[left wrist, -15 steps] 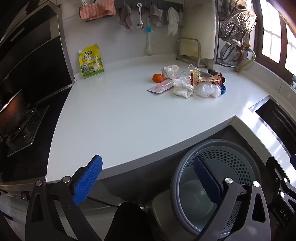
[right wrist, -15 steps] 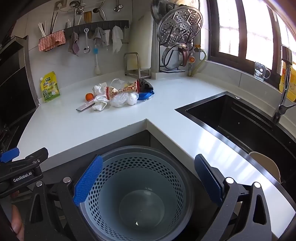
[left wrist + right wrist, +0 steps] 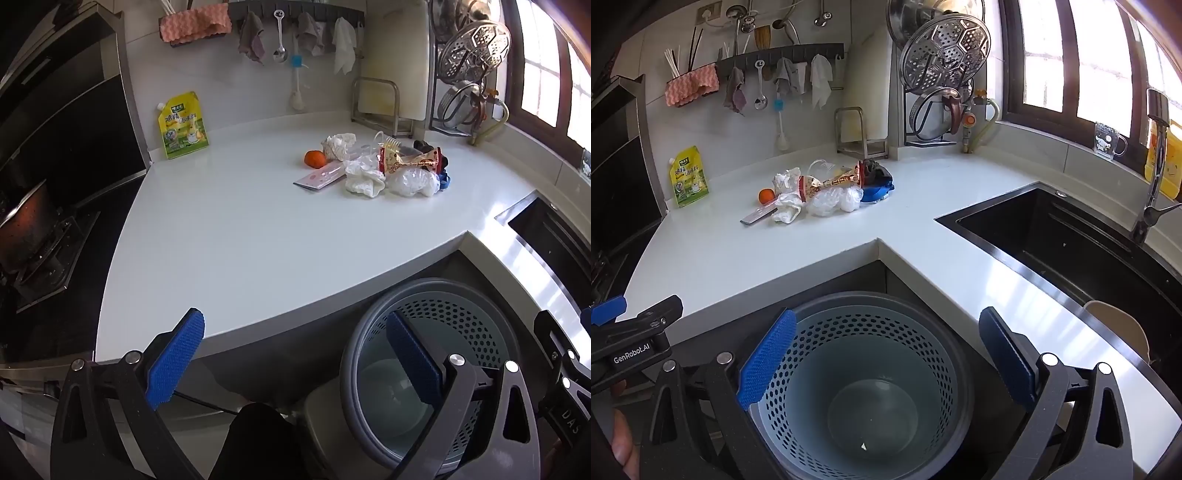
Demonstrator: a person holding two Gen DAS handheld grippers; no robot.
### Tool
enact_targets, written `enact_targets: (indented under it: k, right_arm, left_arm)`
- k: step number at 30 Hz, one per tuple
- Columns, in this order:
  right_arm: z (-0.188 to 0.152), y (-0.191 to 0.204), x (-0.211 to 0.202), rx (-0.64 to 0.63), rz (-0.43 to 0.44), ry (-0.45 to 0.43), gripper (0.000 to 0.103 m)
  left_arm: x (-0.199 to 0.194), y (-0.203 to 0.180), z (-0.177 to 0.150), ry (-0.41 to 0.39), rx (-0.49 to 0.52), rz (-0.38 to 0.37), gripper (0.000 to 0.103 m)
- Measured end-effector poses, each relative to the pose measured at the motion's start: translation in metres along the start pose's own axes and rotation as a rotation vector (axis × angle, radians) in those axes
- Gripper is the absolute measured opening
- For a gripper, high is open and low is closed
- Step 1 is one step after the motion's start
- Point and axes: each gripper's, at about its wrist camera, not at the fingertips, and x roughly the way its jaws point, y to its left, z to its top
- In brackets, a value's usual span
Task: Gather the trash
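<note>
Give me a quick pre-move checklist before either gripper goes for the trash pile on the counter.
1. Left gripper open with nothing between the pads: ok.
2. Right gripper open with nothing between the pads: ok.
3. Trash bin open-topped below the counter corner, with room inside; only a small speck shows at the bottom: ok.
4. Trash pile still on the counter, nothing collected yet: not ok.
5. Counter between the near edge and the pile free of obstacles: ok.
6. Orange fruit beside the pile, trash or not: cannot tell.
</note>
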Motion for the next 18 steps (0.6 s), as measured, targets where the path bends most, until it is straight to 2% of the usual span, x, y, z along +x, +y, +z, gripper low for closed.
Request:
enact_targets:
  k: [18]
  right_arm:
    - [0.0007,0.0,-0.0018,-0.001,-0.002,-0.002,0.095]
  left_arm:
    - [-0.0038,-0.0021,-0.0048,-0.009,0.007,0.002,0.097]
